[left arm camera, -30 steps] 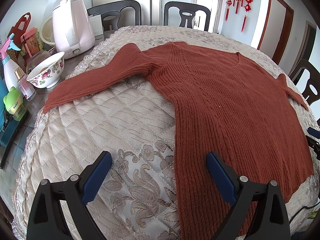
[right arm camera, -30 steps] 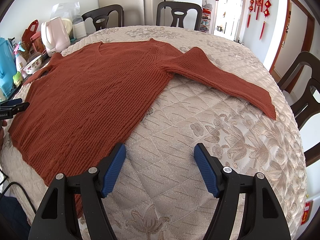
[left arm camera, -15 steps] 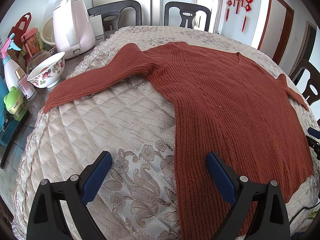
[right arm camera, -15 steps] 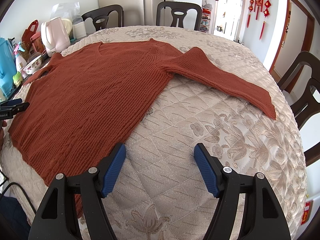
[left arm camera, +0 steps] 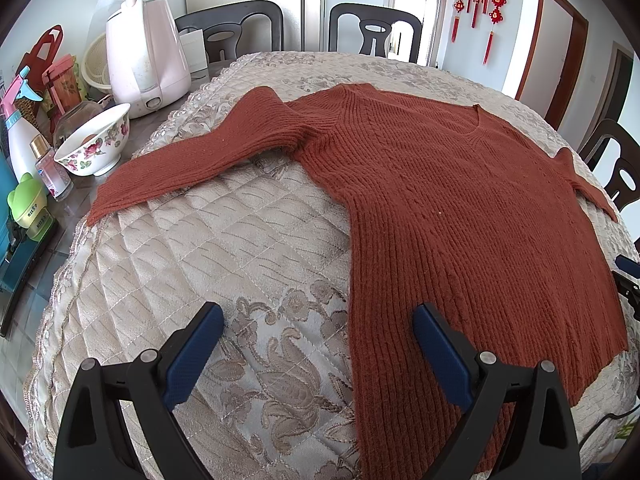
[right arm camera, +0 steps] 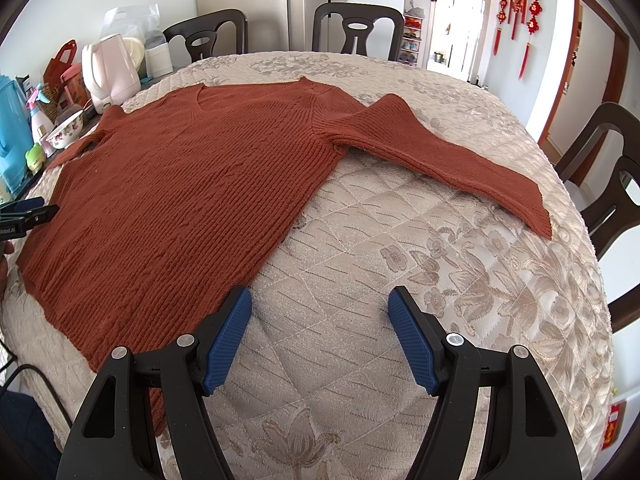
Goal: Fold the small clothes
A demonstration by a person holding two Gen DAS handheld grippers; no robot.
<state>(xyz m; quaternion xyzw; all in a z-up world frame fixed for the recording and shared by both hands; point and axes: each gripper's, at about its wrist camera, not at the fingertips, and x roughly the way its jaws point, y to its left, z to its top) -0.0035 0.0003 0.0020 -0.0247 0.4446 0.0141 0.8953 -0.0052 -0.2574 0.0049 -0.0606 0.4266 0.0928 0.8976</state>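
A rust-red knit sweater [left arm camera: 460, 208] lies flat and spread out on the quilted beige tablecloth [left arm camera: 224, 248], both sleeves stretched outward. It also shows in the right wrist view [right arm camera: 192, 184]. My left gripper [left arm camera: 318, 320] is open and empty, hovering above the sweater's lower left side edge. My right gripper [right arm camera: 320, 304] is open and empty, hovering over the cloth just right of the sweater's lower right edge. The left sleeve [left arm camera: 192, 160] reaches toward the table's left edge; the right sleeve [right arm camera: 452, 160] reaches right.
At the left edge stand a pink kettle [left arm camera: 146, 52], a floral bowl [left arm camera: 96, 144], a spray bottle [left arm camera: 22, 132] and small bottles. Dark chairs [left arm camera: 374, 30] ring the table, including one at the right [right arm camera: 612, 172]. The other gripper's tip shows at each frame's side.
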